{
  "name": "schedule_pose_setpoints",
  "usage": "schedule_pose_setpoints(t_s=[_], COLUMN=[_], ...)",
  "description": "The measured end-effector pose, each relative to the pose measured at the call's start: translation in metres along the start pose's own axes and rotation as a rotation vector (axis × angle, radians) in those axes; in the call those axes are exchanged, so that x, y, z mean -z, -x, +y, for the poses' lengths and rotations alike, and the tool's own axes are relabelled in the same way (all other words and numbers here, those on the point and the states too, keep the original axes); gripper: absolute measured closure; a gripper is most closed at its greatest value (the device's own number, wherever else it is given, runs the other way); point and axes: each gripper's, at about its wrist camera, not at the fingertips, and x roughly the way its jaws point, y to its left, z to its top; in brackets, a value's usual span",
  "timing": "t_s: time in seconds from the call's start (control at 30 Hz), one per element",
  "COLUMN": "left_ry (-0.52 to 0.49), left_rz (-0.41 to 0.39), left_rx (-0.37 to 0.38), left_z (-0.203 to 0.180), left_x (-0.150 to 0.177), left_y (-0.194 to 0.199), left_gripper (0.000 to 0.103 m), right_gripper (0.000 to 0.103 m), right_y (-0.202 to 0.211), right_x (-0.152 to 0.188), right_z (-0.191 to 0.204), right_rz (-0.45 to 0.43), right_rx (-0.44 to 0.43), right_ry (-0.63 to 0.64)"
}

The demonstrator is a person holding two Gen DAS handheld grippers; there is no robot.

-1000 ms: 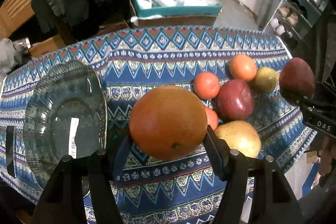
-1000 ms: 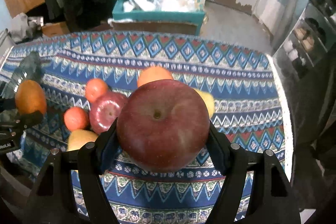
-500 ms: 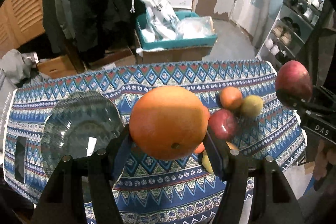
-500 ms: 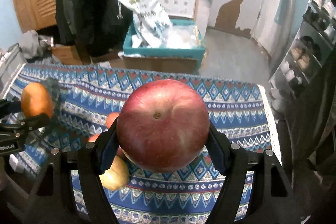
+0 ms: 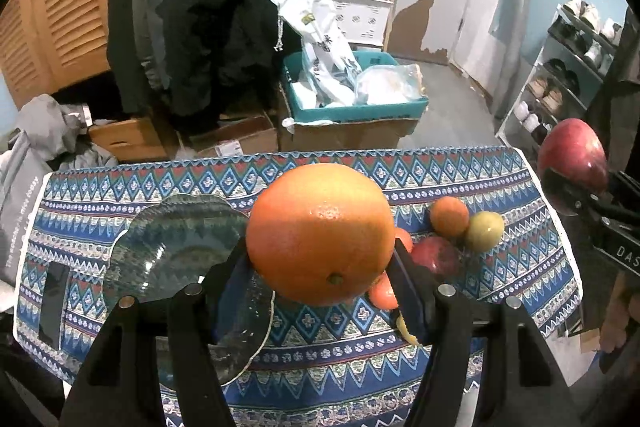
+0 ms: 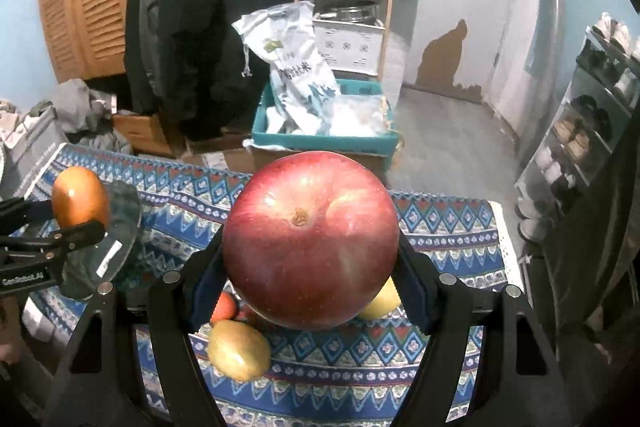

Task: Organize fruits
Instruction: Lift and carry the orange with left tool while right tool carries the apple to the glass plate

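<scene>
Two claws are each clenched on a fruit above the desk, which is covered by a blue patterned cloth. The left claw grips a large orange between its two dark pads, the fruit's stem end facing the camera and slightly down. The right claw grips a big red apple the same way, its calyx dimple turned toward the lens. In the left wrist view the right claw shows at the right edge with that apple raised clear of the cloth; in the right wrist view the left claw shows at the left edge with the orange held over the glass bowl. That clear, wavy-rimmed glass bowl sits on the left part of the desk, with a white label on it. Several fruits lie in a loose cluster on the right part of the cloth: a small orange touching a yellow-green fruit, a dark red apple just in front of them, and a small reddish fruit partly hidden behind the held orange. A yellow pear-like fruit lies nearest the front edge. A flat dark object rests at the desk's left end.
</scene>
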Motion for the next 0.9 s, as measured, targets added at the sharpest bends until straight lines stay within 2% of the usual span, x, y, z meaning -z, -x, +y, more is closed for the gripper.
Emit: schedule_pose_setpoints(t_s=[0.43,0.9], left_ry=[0.068,0.176], left_rz=[0.001,0.014], left_rx=[-0.039,-0.112], left_z=[0.039,0.101], left_x=[0.003,0.012], left_y=[0.002,0.0], left_gripper=[0.035,0.035], right_gripper=[0.029,0.029], right_y=[-0.016,-0.052], right_x=[-0.023,-0.047], right_z=[0.042,0.112], right_rz=[0.0,0.03], right_rx=[-0.088,-0.181], right_ry=[0.029,0.09])
